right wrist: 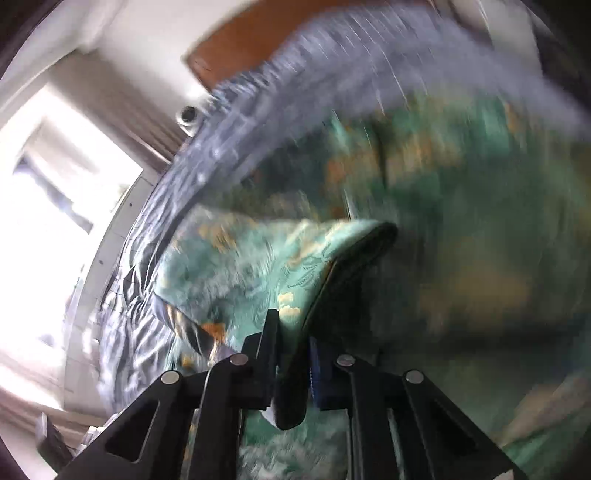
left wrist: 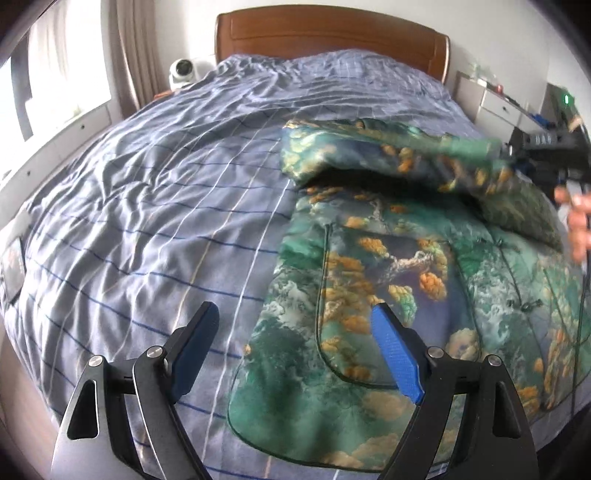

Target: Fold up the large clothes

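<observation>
A large green garment (left wrist: 388,295) printed with orange and white clouds and trees lies spread on the right half of the bed. My left gripper (left wrist: 295,314) is open and empty, hovering above the garment's lower left edge. My right gripper (right wrist: 293,332) is shut on a sleeve (right wrist: 258,266) of the garment and holds it lifted. In the left wrist view that sleeve (left wrist: 369,155) stretches across the garment's upper part toward the right gripper (left wrist: 543,155) at the far right. The right wrist view is motion-blurred.
The bed has a wrinkled blue-grey striped cover (left wrist: 166,203) and a brown wooden headboard (left wrist: 332,33). A white round camera (left wrist: 183,72) stands by the headboard. A window with curtains (left wrist: 55,74) is at left, a white nightstand (left wrist: 495,103) at right.
</observation>
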A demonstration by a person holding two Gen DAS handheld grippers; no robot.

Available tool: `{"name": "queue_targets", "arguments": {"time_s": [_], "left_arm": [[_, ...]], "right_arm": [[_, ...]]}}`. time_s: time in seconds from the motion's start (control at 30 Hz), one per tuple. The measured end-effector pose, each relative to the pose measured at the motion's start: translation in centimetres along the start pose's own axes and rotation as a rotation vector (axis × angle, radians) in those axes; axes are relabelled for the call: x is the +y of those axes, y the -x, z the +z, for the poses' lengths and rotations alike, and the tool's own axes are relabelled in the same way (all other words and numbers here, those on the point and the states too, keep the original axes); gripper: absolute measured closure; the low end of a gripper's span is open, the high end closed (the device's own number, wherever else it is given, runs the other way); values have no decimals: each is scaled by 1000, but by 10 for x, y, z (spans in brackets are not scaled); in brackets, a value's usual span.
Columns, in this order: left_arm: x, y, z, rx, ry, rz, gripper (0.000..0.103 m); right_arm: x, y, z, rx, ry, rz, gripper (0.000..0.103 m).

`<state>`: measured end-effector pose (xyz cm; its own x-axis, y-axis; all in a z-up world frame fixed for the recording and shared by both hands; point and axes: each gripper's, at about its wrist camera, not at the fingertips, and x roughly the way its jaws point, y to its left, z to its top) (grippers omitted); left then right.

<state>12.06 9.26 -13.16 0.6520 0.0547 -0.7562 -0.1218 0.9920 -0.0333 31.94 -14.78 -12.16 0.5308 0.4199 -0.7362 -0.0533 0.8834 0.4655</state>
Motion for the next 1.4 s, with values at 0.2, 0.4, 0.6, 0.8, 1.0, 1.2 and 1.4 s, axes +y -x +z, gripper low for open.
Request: {"name": "queue_targets", "arguments": {"time_s": [0.2, 0.4, 0.6, 0.8, 1.0, 1.2, 1.4], "left_arm": [[-2, -2, 4, 11, 16, -18, 17], [-9, -10, 5, 48, -29, -1, 17], [-13, -21, 23, 97, -69, -27, 16], [-31, -41, 95, 47, -140, -61, 15], [-65, -107, 176, 26, -150, -109, 16], [-76, -202, 171, 236, -110, -96, 31], [-79, -204, 157, 210, -151, -76, 31]], "right_arm": [[-8, 3, 77, -105, 147, -145, 89], [-55, -57, 73, 3, 118, -250, 88], [-67, -69, 53, 26, 94, -273, 63], [-39, -25, 53, -88, 232, -306, 52], [-16, -36, 52, -105, 347, -94, 51], [-39, -88, 37, 42, 301, -122, 51], [-49, -92, 31, 30, 270, -91, 51]]}}
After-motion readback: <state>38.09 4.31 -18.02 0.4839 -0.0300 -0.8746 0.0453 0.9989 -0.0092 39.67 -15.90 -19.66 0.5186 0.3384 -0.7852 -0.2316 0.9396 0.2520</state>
